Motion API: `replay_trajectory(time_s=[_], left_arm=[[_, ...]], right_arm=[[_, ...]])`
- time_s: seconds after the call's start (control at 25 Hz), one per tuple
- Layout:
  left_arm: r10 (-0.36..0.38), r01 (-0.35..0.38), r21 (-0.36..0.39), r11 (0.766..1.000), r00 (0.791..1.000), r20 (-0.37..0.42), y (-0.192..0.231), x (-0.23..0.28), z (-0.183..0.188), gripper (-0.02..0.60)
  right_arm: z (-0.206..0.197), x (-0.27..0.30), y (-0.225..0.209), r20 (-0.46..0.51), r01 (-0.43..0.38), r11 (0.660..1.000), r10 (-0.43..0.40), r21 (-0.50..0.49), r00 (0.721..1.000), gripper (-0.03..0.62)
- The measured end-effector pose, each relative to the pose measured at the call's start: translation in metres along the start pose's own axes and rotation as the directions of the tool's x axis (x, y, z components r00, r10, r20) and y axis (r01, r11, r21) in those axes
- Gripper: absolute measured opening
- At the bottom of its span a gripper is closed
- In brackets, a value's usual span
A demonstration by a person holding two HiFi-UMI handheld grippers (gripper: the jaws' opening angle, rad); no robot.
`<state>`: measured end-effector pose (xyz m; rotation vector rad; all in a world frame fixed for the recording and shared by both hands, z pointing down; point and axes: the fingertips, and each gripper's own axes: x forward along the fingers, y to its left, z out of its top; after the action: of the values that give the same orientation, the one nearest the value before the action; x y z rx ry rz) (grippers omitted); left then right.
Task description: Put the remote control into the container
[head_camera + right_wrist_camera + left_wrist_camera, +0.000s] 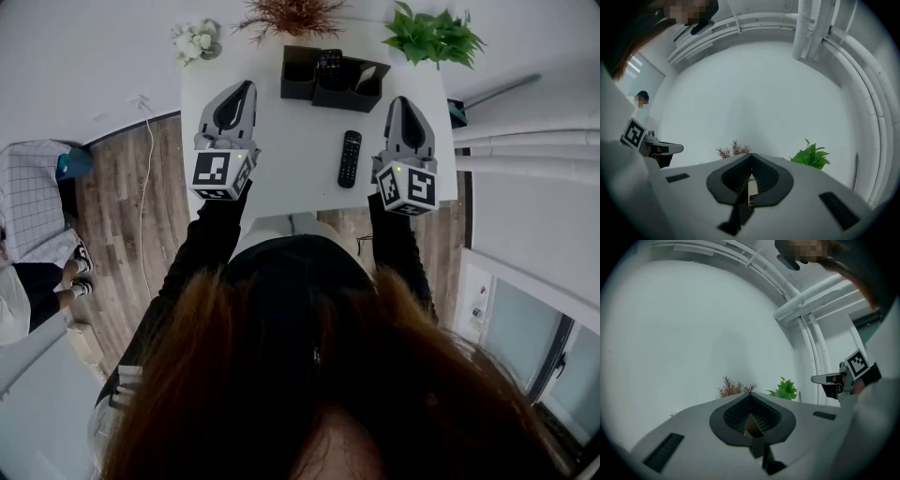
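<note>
Bare table (281, 141) round remote (350, 157), plants (431, 36) behind container (298, 89)

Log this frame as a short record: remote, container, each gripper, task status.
remote control: flat on the table, between the grippers, untouched
container: black, at the table's far side; what looks like a second remote stands in it
left gripper: jaws together, empty
right gripper: jaws together, empty
task status: remote not yet picked up

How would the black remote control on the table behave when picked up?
The remote control looks rigid, so probably stiff. Lying flat on the table, it should not roll. Gripped at one end, its long body may tilt.
</note>
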<state>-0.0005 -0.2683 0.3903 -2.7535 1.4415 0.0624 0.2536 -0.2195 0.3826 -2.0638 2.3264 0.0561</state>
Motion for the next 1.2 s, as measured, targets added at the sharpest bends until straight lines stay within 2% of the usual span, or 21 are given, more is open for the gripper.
replay_trajectory(time_s=[0.2, 0.36, 0.56, 0.84, 1.04, 1.12, 1.2], left_arm=[[-0.023, 0.023, -0.005, 1.000, 1.000, -0.012, -0.001, 0.008, -0.006, 0.009], [-0.044, 0.044, -0.012, 0.999, 0.999, -0.028, -0.003, 0.012, -0.014, 0.009], [-0.080, 0.079, -0.017, 0.997, 0.995, -0.052, -0.007, 0.019, -0.022, 0.009], [-0.123, 0.122, -0.019, 0.992, 0.989, -0.084, -0.010, 0.027, -0.035, 0.009], [-0.162, 0.161, -0.015, 0.987, 0.981, -0.106, -0.019, 0.032, -0.044, 0.009], [-0.171, 0.170, -0.019, 0.985, 0.979, -0.113, -0.021, 0.033, -0.047, 0.009], [-0.179, 0.177, -0.022, 0.984, 0.977, -0.120, -0.022, 0.036, -0.050, 0.009]], right_arm=[[-0.018, -0.004, -0.003, -0.054, 0.030, 0.999, -0.028, 0.032, 0.998, 0.020], [-0.057, -0.006, -0.003, -0.188, 0.044, 0.995, -0.026, 0.089, 0.982, 0.020], [-0.120, -0.015, 0.003, -0.375, 0.071, 0.991, -0.024, 0.114, 0.927, 0.021], [-0.182, -0.027, 0.016, -0.521, 0.085, 0.983, 0.012, 0.161, 0.853, 0.029], [-0.209, -0.026, 0.022, -0.594, 0.094, 0.984, 0.013, 0.149, 0.804, 0.110], [-0.222, -0.027, 0.024, -0.644, 0.099, 0.986, 0.012, 0.136, 0.765, 0.194], [-0.238, -0.028, 0.024, -0.699, 0.099, 0.988, 0.013, 0.119, 0.715, 0.239]])
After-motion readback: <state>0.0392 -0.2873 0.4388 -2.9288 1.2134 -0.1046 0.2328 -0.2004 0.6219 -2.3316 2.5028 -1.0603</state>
